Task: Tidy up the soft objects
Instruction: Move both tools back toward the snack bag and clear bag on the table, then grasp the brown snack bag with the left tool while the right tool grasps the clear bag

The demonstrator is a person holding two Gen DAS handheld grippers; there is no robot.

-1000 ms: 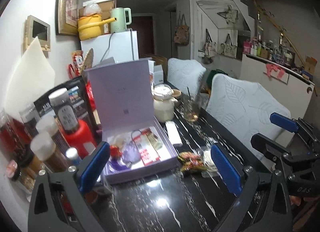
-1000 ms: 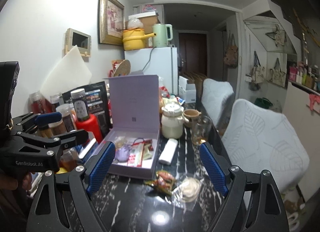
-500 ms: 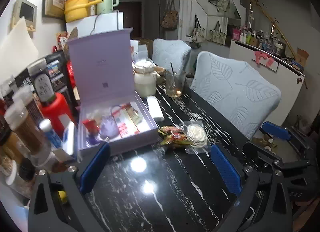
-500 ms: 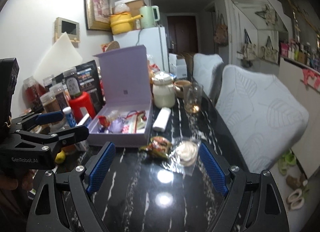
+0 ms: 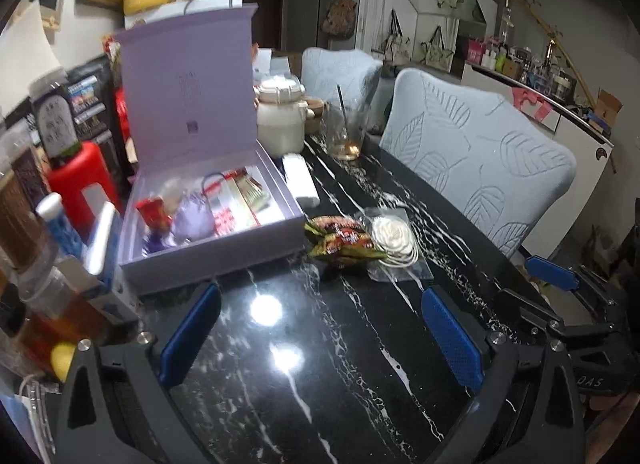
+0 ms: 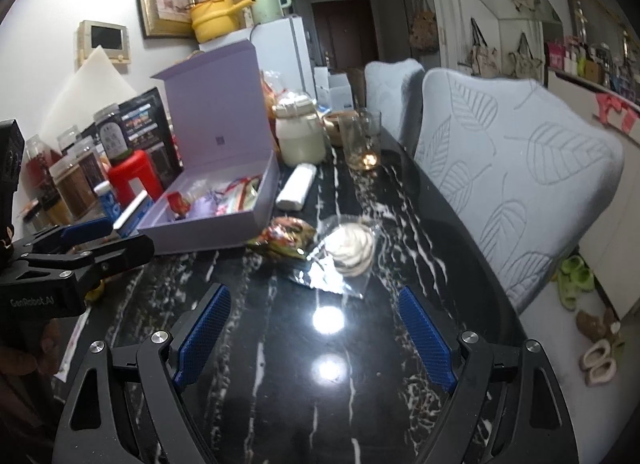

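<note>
An open lilac box (image 5: 224, 256) (image 6: 224, 224) with its lid up sits on the black marble table and holds several small soft packets, among them a purple pouch (image 5: 192, 216). Just right of the box lie a crinkled red-green snack packet (image 5: 340, 242) (image 6: 286, 238) and a clear bag with a cream coiled item (image 5: 394, 238) (image 6: 354, 250). My left gripper (image 5: 320, 334) is open and empty, a little short of the packets. My right gripper (image 6: 316, 338) is open and empty, facing the same packets. Each gripper shows at the edge of the other's view.
Jars, bottles and a red container (image 5: 80, 172) crowd the table's left side. A white jar (image 5: 280, 120), a glass (image 5: 346, 132) and a white wrapped roll (image 5: 300, 180) stand beyond the box. Pale blue chairs (image 6: 512, 168) line the right edge.
Both grippers have tilted down toward the table, so the tabletop fills more of each view and the box and packets sit higher. Both stay open and empty.
</note>
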